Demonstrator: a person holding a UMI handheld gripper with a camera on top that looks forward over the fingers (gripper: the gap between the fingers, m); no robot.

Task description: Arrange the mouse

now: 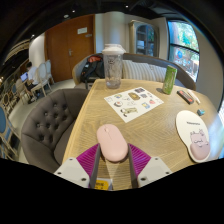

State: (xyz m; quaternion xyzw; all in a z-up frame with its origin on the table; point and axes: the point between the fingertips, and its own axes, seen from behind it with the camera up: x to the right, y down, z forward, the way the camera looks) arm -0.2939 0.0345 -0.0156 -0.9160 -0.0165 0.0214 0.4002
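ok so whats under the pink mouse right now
The pink mouse sits between the tool's pads, with wooden table showing around its far end. Its underside is covered, so I can't tell whether it rests on the table or is lifted.

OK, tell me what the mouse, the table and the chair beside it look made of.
Mouse: looks like smooth pink plastic with a soft sheen, sitting between the gripper fingers, gaps either side. Table: pale wood or wood-look laminate, faint grain, matte. Chair: grey tufted upholstery, probably fabric or velvet, judging by the buttoned dimples.
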